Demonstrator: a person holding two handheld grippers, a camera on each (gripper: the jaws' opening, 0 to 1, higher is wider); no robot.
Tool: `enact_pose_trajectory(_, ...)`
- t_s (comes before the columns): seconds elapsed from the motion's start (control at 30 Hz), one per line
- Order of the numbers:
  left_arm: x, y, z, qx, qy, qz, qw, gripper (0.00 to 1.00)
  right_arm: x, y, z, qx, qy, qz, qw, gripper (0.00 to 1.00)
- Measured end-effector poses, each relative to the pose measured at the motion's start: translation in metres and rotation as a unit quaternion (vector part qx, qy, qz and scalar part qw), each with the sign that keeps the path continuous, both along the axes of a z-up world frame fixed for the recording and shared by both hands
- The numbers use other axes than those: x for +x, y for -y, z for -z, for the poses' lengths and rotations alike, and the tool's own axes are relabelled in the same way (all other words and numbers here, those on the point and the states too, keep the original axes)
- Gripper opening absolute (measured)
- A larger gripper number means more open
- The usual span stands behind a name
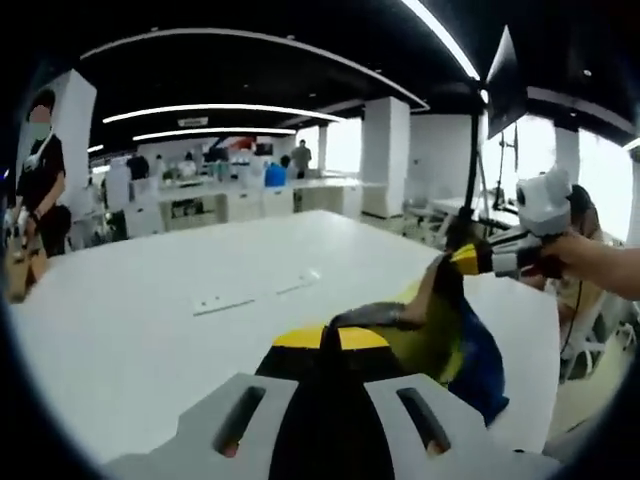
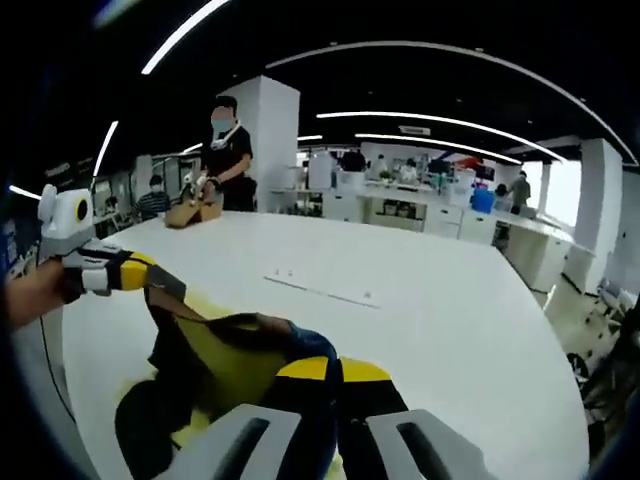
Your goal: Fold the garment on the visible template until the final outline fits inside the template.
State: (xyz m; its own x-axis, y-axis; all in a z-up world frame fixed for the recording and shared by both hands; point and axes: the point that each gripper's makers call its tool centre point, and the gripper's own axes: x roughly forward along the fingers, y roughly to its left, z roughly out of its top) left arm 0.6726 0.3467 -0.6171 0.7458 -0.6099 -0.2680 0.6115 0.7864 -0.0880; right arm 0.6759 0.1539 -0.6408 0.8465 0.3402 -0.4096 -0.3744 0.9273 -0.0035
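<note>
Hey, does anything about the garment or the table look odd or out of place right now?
The garment is off the white table, bunched and hanging between both tongs, left and right, each shut on an edge. It looks crumpled, not flat. No folding template is visible on the table. Nothing looks spilled or damaged.

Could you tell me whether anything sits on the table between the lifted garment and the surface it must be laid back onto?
Nothing visible does: the garment hangs from both grippers over bare white table.
</note>
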Motion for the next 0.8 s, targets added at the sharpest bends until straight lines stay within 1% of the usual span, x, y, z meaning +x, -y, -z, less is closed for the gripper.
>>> enact_pose_trajectory(0.03,0.004,0.000,0.000,0.004,0.002,-0.001,1.0000,0.00,0.005,0.000,0.001,-0.009,0.003,0.005,0.9999,0.00)
enact_pose_trajectory(0.07,0.010,-0.001,0.000,0.006,0.005,-0.005,1.0000,0.00,0.010,0.004,-0.001,-0.032,0.016,0.011,0.9993,0.00)
enact_pose_trajectory(0.1,0.014,-0.001,0.000,0.004,0.004,-0.005,1.0000,0.00,0.014,0.002,0.000,-0.036,0.019,0.016,0.9991,0.00)
enact_pose_trajectory(0.13,0.017,-0.001,0.000,-0.001,0.004,-0.008,1.0000,0.00,0.016,-0.001,0.001,-0.030,0.016,0.015,0.9993,0.00)
enact_pose_trajectory(0.17,0.023,-0.002,-0.001,-0.016,0.002,-0.017,0.9997,0.00,0.021,-0.004,0.000,-0.023,0.020,0.020,0.9993,0.00)
enact_pose_trajectory(0.23,0.031,-0.005,0.001,-0.029,-0.006,-0.027,0.9992,0.00,0.027,-0.008,0.000,-0.023,0.025,0.018,0.9993,0.00)
enact_pose_trajectory(0.3,0.039,-0.009,0.005,-0.029,-0.009,-0.040,0.9987,0.00,0.037,-0.012,0.002,-0.025,0.027,0.018,0.9992,0.00)
enact_pose_trajectory(0.37,0.050,-0.014,0.014,-0.024,-0.011,-0.054,0.9982,0.00,0.046,-0.012,0.007,-0.026,0.027,0.024,0.9990,0.00)
enact_pose_trajectory(0.4,0.054,-0.014,0.019,-0.021,-0.012,-0.054,0.9982,0.00,0.054,-0.008,0.010,-0.024,0.033,0.044,0.9982,0.00)
enact_pose_trajectory(0.43,0.057,-0.015,0.028,-0.028,-0.037,-0.057,0.9973,0.00,0.057,-0.007,0.012,-0.027,0.034,0.047,0.9980,0.00)
enact_pose_trajectory(0.47,0.059,-0.014,0.029,-0.031,-0.038,-0.055,0.9973,0.00,0.061,-0.006,0.017,-0.031,0.033,0.052,0.9976,0.00)
enact_pose_trajectory(0.5,0.065,-0.014,0.034,-0.032,-0.034,-0.056,0.9973,0.00,0.066,-0.006,0.023,-0.025,0.025,0.061,0.9975,0.00)
enact_pose_trajectory(0.53,0.068,-0.015,0.038,-0.027,-0.036,-0.059,0.9972,0.00,0.073,-0.008,0.027,-0.021,0.024,0.062,0.9976,0.00)
enact_pose_trajectory(0.57,0.073,-0.016,0.044,-0.013,-0.034,-0.062,0.9974,0.00,0.076,-0.009,0.030,-0.023,0.025,0.061,0.9975,0.00)
enact_pose_trajectory(0.67,0.083,-0.021,0.055,0.001,-0.040,-0.073,0.9965,0.00,0.088,-0.017,0.039,-0.032,0.021,0.053,0.9979,0.00)
enact_pose_trajectory(0.73,0.089,-0.025,0.061,-0.002,-0.050,-0.082,0.9954,0.00,0.093,-0.021,0.044,-0.035,0.018,0.045,0.9982,0.00)
enact_pose_trajectory(0.8,0.093,-0.027,0.067,-0.015,-0.061,-0.089,0.9941,0.00,0.101,-0.021,0.054,-0.044,0.015,0.040,0.9981,0.00)
